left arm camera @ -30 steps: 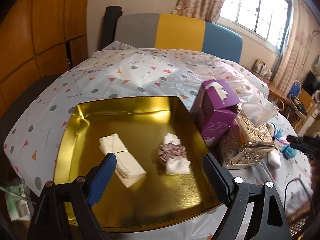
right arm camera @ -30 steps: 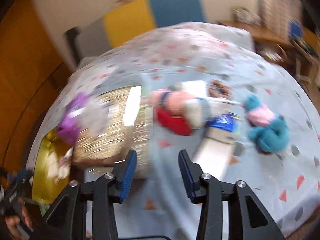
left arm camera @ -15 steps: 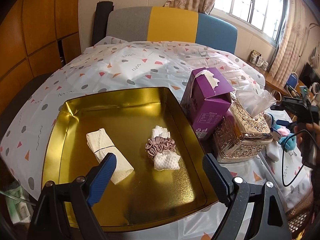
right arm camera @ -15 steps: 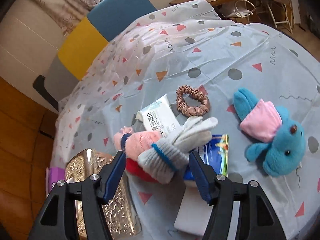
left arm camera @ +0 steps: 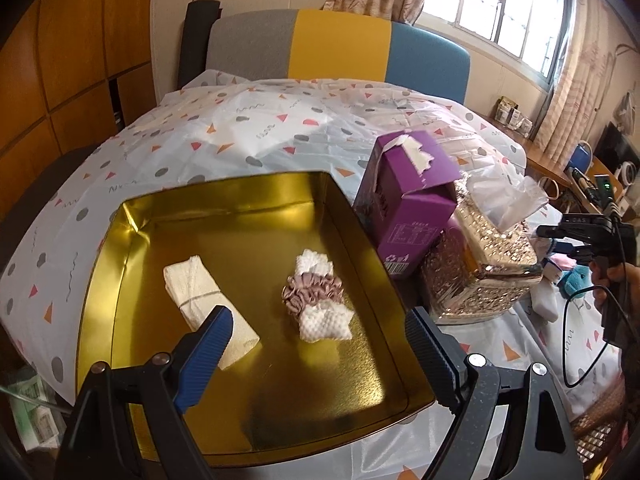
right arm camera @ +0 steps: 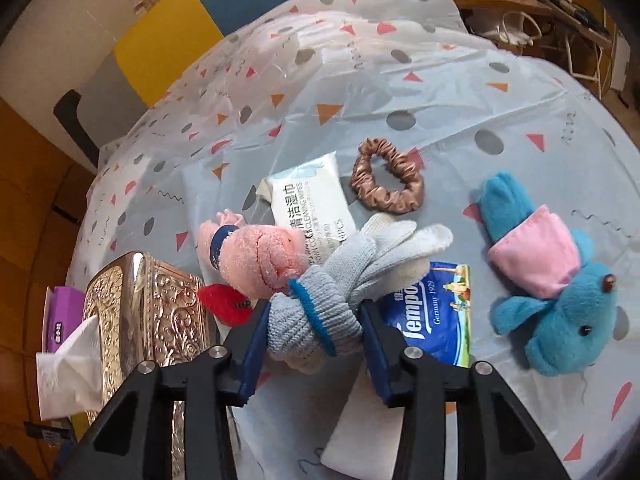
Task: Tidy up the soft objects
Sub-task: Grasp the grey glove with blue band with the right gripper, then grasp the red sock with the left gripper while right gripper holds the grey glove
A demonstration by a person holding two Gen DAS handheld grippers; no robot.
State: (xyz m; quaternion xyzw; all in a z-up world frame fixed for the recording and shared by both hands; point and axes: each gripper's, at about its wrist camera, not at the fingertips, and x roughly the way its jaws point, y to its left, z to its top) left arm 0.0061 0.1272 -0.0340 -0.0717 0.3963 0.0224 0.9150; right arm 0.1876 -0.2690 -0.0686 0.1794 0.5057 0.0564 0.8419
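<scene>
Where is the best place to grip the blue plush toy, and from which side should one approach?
Probably the waist of the blue plush toy, at its pink shirt. It lies flat, alone on the tablecloth, so come from above with fingers across the body. That part is narrow and soft; the head looks too wide.

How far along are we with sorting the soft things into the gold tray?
Done: a rolled white cloth and a scrunchie-wrapped white cloth lie in the gold tray. In hand: the right gripper is closing on the grey glove bundle; the left gripper is open above the tray. Left: pink plush, brown scrunchie, blue plush.
</scene>
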